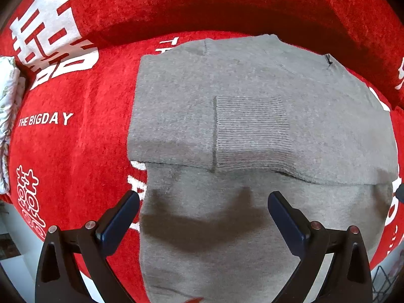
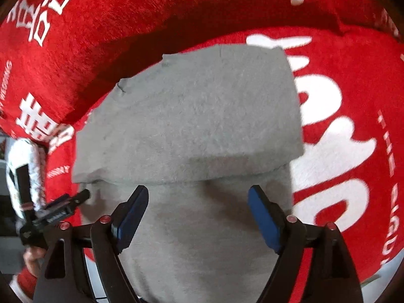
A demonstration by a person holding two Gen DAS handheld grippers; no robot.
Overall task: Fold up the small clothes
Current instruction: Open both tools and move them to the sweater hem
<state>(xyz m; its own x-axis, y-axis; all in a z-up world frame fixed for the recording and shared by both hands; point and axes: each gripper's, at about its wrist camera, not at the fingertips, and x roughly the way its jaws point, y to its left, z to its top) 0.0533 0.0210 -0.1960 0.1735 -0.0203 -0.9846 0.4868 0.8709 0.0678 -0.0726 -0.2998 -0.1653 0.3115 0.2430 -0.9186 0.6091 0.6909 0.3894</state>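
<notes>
Left gripper (image 1: 203, 199): jaws spread wide, grasping nothing, above the grey garment (image 1: 252, 126).
Right gripper (image 2: 198, 193): jaws released, nothing between them.
Grey garment: folded over itself on red cloth (image 1: 75, 151), near end cut off.
Far cloth: lettering partly hidden, blurred.

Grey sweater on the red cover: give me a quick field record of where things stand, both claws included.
garment: grey sweater, lying on red printed cover
fold: top part doubled over lower part, ribbed cuff on top
left claw: open, above sweater, nothing held
right claw: open, above sweater, nothing held
</notes>
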